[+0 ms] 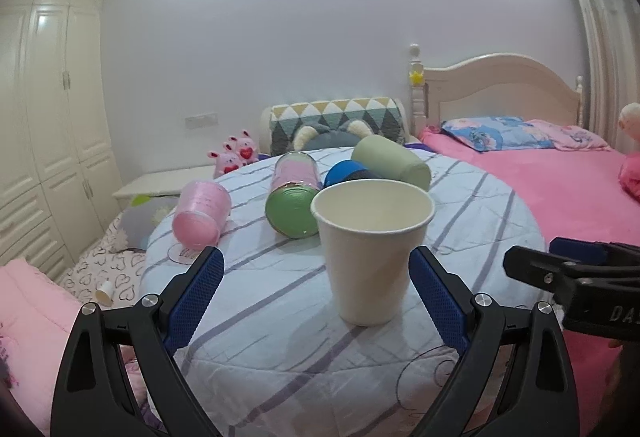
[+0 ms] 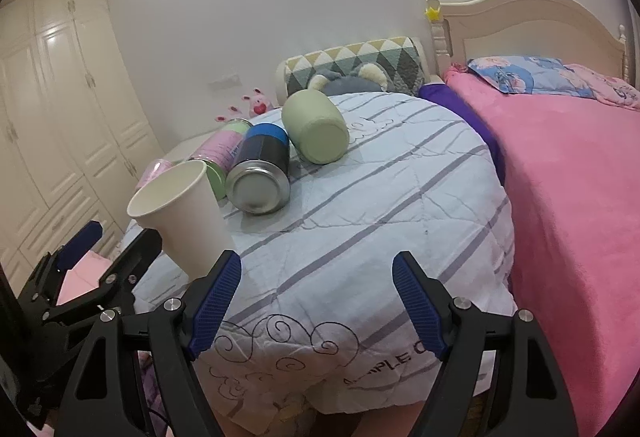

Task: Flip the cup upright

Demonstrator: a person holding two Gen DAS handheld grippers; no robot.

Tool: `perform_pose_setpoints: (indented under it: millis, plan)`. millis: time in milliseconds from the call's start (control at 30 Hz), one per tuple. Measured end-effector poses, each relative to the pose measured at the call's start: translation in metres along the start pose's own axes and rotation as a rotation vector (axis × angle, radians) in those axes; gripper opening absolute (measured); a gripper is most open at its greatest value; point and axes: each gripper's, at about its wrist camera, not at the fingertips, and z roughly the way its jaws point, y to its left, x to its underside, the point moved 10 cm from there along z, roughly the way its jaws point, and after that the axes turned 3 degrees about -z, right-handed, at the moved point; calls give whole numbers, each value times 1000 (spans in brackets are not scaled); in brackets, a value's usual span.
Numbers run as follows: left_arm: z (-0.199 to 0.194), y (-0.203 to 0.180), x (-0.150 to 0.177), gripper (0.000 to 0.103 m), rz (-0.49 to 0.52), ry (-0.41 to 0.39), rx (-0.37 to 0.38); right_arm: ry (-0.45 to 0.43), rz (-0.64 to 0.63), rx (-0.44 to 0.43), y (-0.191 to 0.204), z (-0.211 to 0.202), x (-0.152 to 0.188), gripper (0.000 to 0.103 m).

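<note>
White paper cup (image 1: 370, 253) upright, mouth up, on the striped quilt (image 1: 472, 221) near its front edge, base flat on the cloth. Left gripper (image 1: 316, 269) spread wide around it, blue pads (image 1: 200, 289) on either side; right pad just beside the cup wall (touching or not: cannot tell), left pad well apart from it. Seen from the right wrist, same cup (image 2: 182, 215) at the left of the quilt (image 2: 380, 197), the left gripper's black frame (image 2: 80, 277) low behind and beside it. Right gripper (image 2: 318, 289) also wide open, nothing between its blue pads (image 2: 416, 301), over bare quilt to the right of the cup. Behind the cup, a cluster of containers lying on their sides: pink plastic cup (image 1: 202, 215) at the left, base toward the camera; pink-labelled can with green end (image 1: 292, 197) just beside the paper cup's rim in the left view; blue-lidded black tin (image 2: 260, 173) with its silver bottom facing out, touching that can; pale green cup (image 2: 316, 129) tipped over at the back, bottom outward. Pink blanket on the bed (image 2: 580, 197) to the right, cream headboard (image 1: 504, 85) behind. Patterned cushion (image 1: 340, 121) beyond the quilt, pink plush toys (image 1: 236, 157) beside it, cream wardrobe (image 1: 52, 117) along the left wall. Small paper cup (image 1: 105, 292) lying on heart-print bedding, low left.
</note>
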Motion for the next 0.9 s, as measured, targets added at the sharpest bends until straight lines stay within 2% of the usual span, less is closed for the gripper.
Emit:
perform_pose_setpoints:
  millis: [233, 400, 533, 900]
  plan:
    - [-1, 4, 0, 95, -29, -22, 7, -64, -45, 24, 4, -6, -5, 80]
    - [-5, 10, -1, 96, -47, -50, -20, -118, -79, 25, 9, -9, -8, 80]
    - [-5, 11, -1, 97, -53, -60, -14, -123, -70, 8, 9, -6, -2, 80]
    - [-6, 6, -1, 98, -49, -82, -3, -183, -116, 59, 8, -14, -2, 80]
